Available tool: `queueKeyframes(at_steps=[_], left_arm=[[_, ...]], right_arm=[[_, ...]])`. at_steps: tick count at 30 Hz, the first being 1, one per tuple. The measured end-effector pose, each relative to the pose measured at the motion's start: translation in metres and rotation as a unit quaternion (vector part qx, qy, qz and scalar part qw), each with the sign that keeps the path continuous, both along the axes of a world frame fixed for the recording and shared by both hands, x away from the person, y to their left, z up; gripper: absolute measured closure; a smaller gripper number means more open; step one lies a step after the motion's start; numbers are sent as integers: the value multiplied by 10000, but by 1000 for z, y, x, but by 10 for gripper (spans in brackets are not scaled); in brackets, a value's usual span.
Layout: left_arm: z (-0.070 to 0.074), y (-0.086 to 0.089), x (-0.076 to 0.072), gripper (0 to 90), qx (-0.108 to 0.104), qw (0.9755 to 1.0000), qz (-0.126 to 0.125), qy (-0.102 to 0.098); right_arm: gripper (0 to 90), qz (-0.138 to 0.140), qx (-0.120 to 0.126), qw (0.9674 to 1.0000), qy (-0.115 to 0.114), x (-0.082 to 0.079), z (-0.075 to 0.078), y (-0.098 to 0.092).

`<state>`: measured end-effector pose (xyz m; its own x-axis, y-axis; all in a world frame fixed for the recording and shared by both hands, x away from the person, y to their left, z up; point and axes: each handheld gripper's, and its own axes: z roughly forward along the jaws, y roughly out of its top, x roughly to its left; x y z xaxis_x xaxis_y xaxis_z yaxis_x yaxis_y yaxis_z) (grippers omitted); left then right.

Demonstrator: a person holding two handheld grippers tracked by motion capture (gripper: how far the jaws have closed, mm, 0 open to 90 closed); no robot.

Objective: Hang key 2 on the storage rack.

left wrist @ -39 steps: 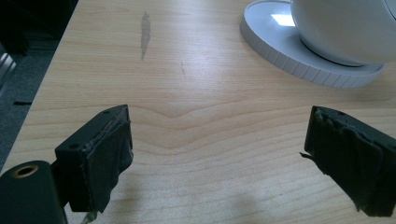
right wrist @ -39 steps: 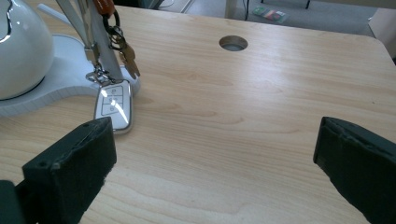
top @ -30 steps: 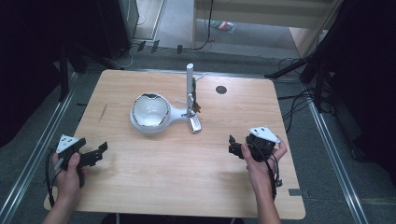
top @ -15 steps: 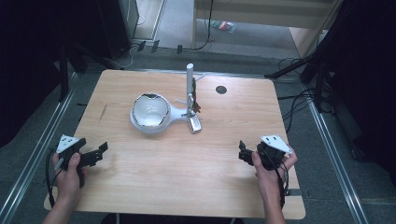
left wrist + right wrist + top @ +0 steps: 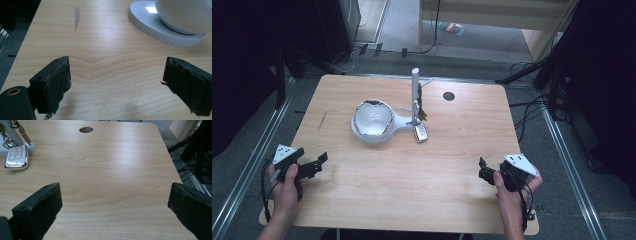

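Your left hand (image 5: 287, 187) holds the left gripper (image 5: 314, 165) at the near left corner of the wooden table (image 5: 462, 200). Its two black padded jaws stand wide apart with only bare wood between them, so it grips nothing. In the left gripper view, the round white base (image 5: 160, 32) of the bowl-shaped stand sits ahead of the jaws and to their right, well apart from them, and a thin dark streak (image 5: 77, 15) marks the wood farther off.

Moving right, near the middle of the table toward its far side, you find the white bowl (image 5: 373, 119) resting on that round base, its hollow facing up. A short white neck joins it to an upright white post (image 5: 415, 95) just to its right. A bunch of keys (image 5: 422, 107) hangs against the post, and a silver and white car key fob (image 5: 420, 133) lies flat on the table at the post's foot, touching or just beside the base; you cannot tell which. A small round hole (image 5: 449, 96) in the tabletop lies beyond, to the right.

At the near right edge, your right hand (image 5: 511, 197) holds the right gripper (image 5: 484, 172). Its jaws are also spread wide and hold nothing. In the right gripper view, the fob (image 5: 16, 157) lies far ahead to the left.
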<state>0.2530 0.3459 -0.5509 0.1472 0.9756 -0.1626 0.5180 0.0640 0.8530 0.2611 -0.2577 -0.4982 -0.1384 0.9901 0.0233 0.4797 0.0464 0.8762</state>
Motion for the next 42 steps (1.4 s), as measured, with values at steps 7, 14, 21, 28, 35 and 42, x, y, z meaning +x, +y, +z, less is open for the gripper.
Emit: queueKeyframes(at_steps=[7,14,21,28,35,42], left_arm=[[0,0,0,80,6,10000,-1,-2],[0,0,0,81,11,10000,-8,-3],[0,0,0,81,19,10000,-15,-6],[0,0,0,81,13,10000,-19,-2],[0,0,0,81,14,10000,-21,-7],[0,0,0,81,17,10000,-25,-1]], right_arm=[[0,-70,76,9999,57,-7,-7,-11],[0,-133,94,9998,59,-16,-13,-24],[0,-258,128,9996,56,-23,-17,-38],[0,-384,183,9990,114,-30,-24,-50],[0,-425,195,9989,86,-36,-29,-57],[0,-405,178,9990,108,-43,-36,-64]])
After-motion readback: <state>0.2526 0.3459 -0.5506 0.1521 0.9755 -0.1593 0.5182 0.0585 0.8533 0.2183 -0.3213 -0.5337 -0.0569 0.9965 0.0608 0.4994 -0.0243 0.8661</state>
